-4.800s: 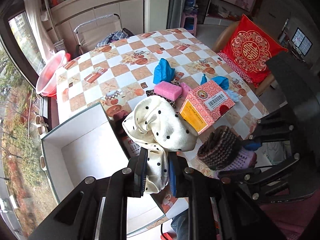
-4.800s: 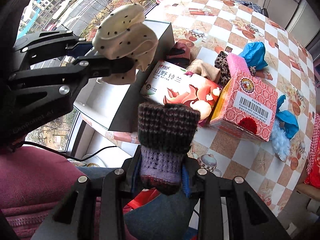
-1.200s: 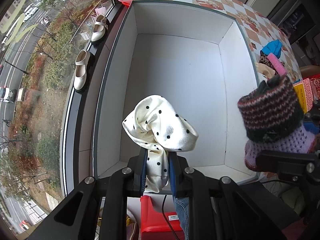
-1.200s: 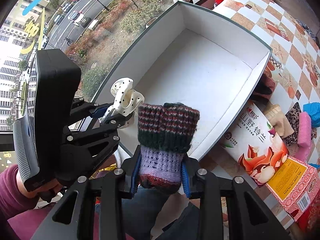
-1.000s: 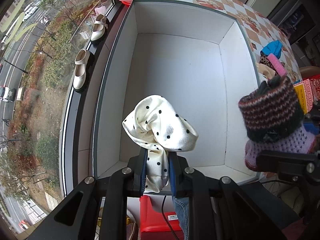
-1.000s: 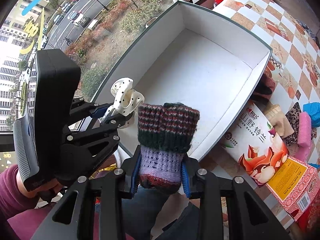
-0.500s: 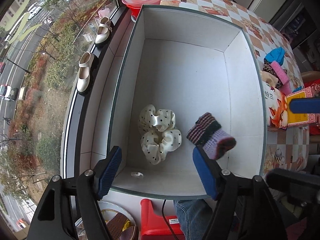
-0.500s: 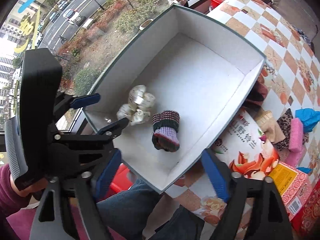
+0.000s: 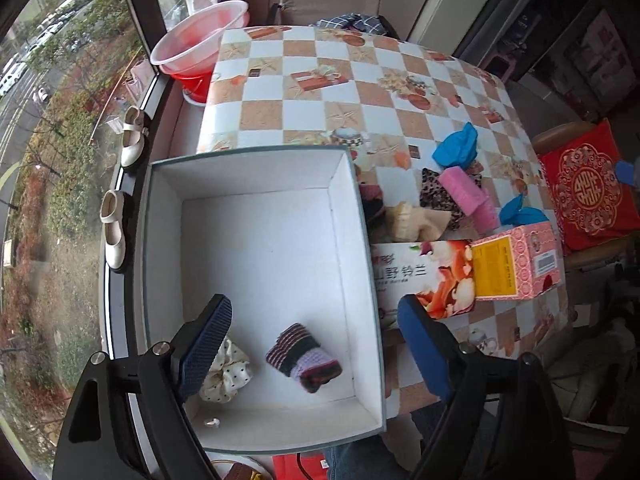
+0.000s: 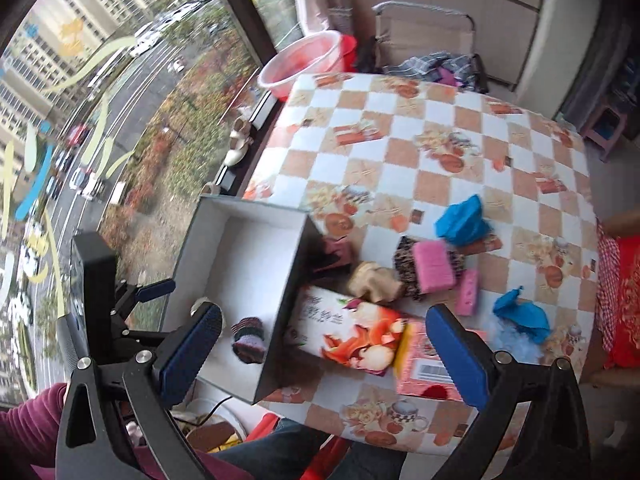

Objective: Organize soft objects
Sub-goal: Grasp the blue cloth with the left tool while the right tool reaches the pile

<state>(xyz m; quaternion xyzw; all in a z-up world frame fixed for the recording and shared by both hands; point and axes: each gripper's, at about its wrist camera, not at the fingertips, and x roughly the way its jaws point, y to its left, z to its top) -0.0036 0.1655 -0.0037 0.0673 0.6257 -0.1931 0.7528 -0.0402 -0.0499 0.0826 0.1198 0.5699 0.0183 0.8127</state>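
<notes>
A white open box [image 9: 352,208] [image 10: 188,248] stands at the table's near left corner. In it lie a cream polka-dot scrunchie [image 9: 226,374] and a striped knitted cuff [image 9: 304,358] [image 10: 249,338]. My left gripper [image 9: 316,348] is open and empty above the box's near end. My right gripper [image 10: 324,352] is open and empty above the box edge and the cartons. On the table lie a pink sponge [image 9: 468,196] [image 10: 433,266], a leopard cloth [image 9: 432,194], a beige cloth [image 9: 416,220] [image 10: 374,278] and blue cloths [image 9: 456,148] [image 10: 462,216].
A floral carton [image 9: 424,276] [image 10: 352,330] and a pink carton [image 9: 516,264] [image 10: 424,372] lie right of the box. A red basin [image 9: 200,40] [image 10: 308,60] stands at the far left corner. A red cushion [image 9: 584,192] lies on a chair at right. A window runs along the left.
Both grippers let go of the scrunchie and the knitted cuff, which now lie in the box. Both have since pulled back and turned towards the table.
</notes>
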